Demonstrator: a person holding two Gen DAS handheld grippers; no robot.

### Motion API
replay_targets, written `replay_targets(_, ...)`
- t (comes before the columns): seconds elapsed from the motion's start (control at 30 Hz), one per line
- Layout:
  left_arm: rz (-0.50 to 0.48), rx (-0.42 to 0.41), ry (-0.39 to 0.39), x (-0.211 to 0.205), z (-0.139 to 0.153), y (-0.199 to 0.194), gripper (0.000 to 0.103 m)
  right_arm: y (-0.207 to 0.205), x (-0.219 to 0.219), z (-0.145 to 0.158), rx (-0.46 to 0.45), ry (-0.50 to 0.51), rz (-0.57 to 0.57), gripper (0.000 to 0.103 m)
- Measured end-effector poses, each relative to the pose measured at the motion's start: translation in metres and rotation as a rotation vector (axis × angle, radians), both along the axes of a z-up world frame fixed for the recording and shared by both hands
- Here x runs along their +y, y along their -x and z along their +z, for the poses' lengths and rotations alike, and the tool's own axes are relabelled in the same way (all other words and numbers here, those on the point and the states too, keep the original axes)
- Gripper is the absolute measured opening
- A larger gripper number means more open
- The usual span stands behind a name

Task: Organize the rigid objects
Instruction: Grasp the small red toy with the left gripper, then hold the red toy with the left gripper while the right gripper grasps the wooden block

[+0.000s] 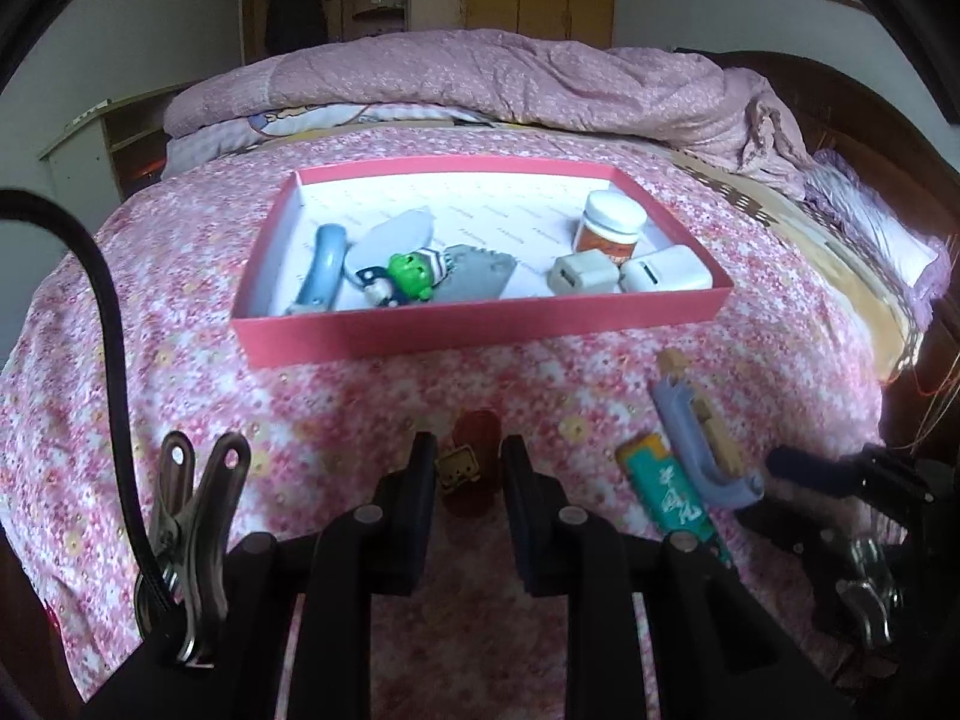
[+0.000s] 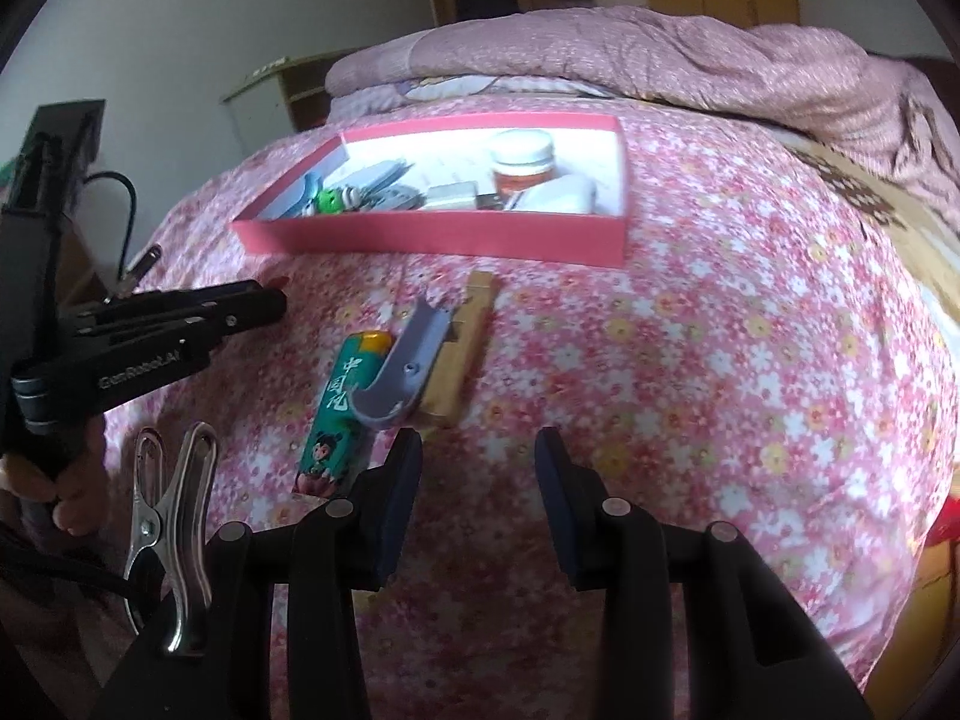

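Presently: one pink tray [image 1: 480,333] on the floral bedspread [image 1: 180,276], holding two white chargers [image 1: 585,277], one jar [image 1: 612,222], one green figure [image 1: 411,273]. Loose nearby: one lighter [image 2: 342,414], one blue hook [image 2: 399,372], one wooden clip [image 2: 462,354]. Left gripper [image 1: 469,468] open astride one small red toy [image 1: 471,462]; right gripper [image 2: 477,468] open, empty. Quilt [image 1: 480,78], wardrobe behind.
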State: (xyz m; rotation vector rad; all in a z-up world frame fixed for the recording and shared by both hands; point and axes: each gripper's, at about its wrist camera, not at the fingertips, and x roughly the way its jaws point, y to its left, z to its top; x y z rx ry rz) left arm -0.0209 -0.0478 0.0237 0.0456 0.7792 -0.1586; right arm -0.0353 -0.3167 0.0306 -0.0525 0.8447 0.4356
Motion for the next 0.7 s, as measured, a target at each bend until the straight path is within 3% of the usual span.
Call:
replay_targets(0.23,0.015,0.015,0.026,0.002,-0.012,0.0,0.023,-0.01,0.015,-0.001,-0.022,0.083,-0.003,0.04)
replay_targets(0.7,0.022,0.017,0.067,0.007,-0.014,0.0,0.023,-0.042,0.029,0.0,-0.037,0.129,-0.016,0.04)
